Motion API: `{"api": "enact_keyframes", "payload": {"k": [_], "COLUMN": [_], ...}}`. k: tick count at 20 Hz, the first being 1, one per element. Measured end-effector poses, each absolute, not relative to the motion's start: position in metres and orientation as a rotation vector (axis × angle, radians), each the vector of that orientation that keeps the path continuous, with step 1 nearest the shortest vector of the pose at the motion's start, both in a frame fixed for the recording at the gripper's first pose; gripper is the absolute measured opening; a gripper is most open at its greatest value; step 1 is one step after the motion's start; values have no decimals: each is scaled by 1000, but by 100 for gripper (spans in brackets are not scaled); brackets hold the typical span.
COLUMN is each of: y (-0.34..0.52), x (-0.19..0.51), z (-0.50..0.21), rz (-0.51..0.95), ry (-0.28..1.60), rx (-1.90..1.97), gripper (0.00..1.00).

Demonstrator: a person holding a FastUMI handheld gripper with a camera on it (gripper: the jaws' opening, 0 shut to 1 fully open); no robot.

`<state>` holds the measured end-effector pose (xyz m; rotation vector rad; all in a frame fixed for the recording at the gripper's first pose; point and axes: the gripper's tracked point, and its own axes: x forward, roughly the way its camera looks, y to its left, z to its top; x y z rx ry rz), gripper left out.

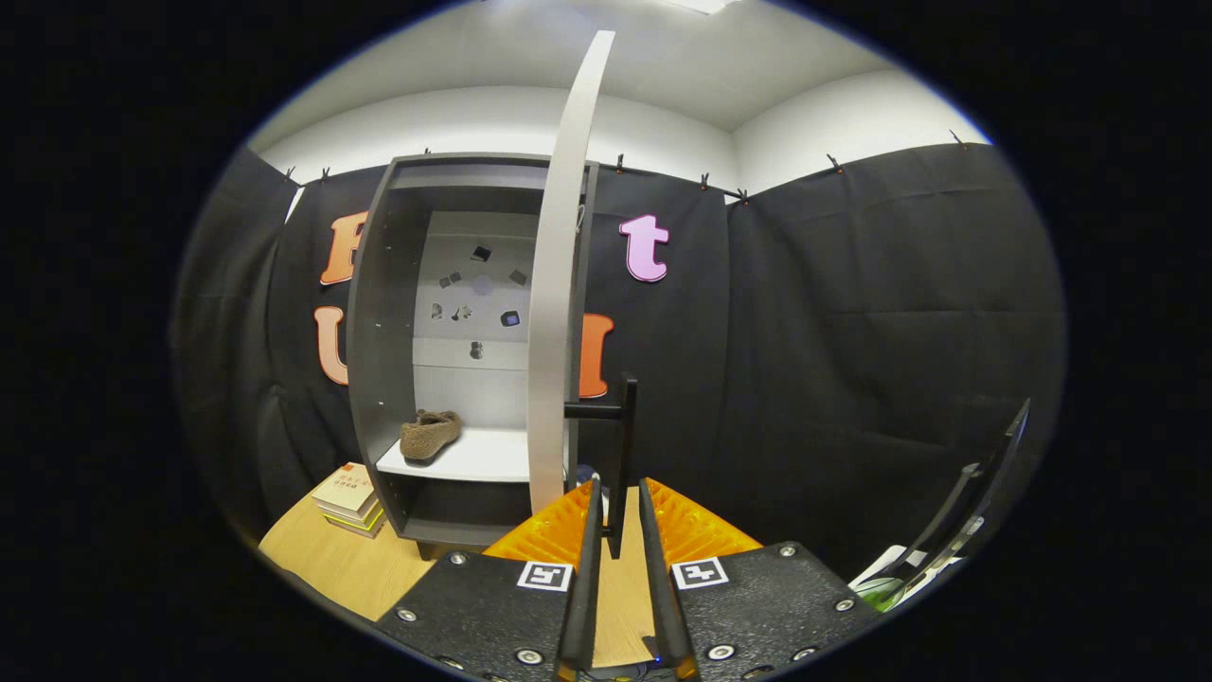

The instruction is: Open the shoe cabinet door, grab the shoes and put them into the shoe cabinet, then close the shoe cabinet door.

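Gripper view: the claw sits narrow around the dark bar handle of the shoe cabinet door, whether its fingers press it I cannot tell. That door stands open, edge-on. One brown shoe lies on the cabinet's white shelf. Books are stacked on the bench beside the shoe cabinet.

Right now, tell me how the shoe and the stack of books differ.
The brown shoe lies inside the shoe cabinet on its white shelf; the stack of books sits outside, on the wooden surface by the cabinet's base. The shoe is one soft, rounded thing; the books are flat, layered. The gripper is narrowed around the door handle, touching neither.
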<state>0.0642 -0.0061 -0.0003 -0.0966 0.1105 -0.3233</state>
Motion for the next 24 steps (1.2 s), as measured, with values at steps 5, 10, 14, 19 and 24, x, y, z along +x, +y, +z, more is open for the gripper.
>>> {"api": "enact_keyframes", "payload": {"k": [5,10,14,19,24], "y": [-13,-9,22,69,109], "x": [61,58,52,66,76], "z": [3,1,-4,-23,-67], "rz": [-372,-343,-284,-187,-98], "ry": [116,126,138,158,236], "rx": [-121,-110,-118,-104,-59], "gripper": [25,25,26,28,28]}}
